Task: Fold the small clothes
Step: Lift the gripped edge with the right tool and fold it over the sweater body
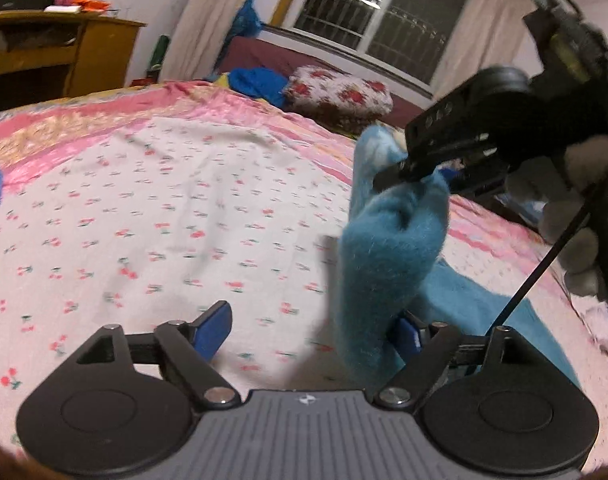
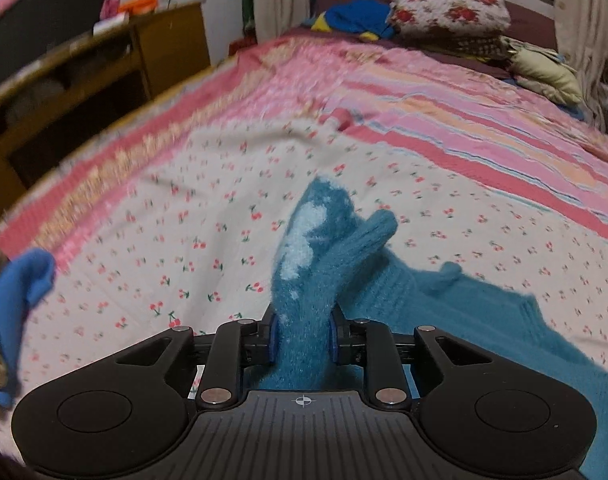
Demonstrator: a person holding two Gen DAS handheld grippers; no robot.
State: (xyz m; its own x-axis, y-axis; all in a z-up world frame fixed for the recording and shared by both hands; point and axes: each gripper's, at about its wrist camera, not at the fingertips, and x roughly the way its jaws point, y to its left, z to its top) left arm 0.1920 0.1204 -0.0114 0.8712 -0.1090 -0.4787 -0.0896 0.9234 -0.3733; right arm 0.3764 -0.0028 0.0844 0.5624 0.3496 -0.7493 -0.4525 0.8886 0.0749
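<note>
Right now the right tongs [image 2: 302, 340] are clamped on a fuzzy teal glove [image 2: 316, 264], lifting it off the bed [image 2: 208, 200]. Nearest, the left tongs [image 1: 310, 334] stand apart; the glove hangs beside 1 pad [image 1: 409, 338], ungripped. I'd close those low on the dangling end, keeping it taut. Beyond lies a 2nd teal piece [image 2: 484, 312].
</note>
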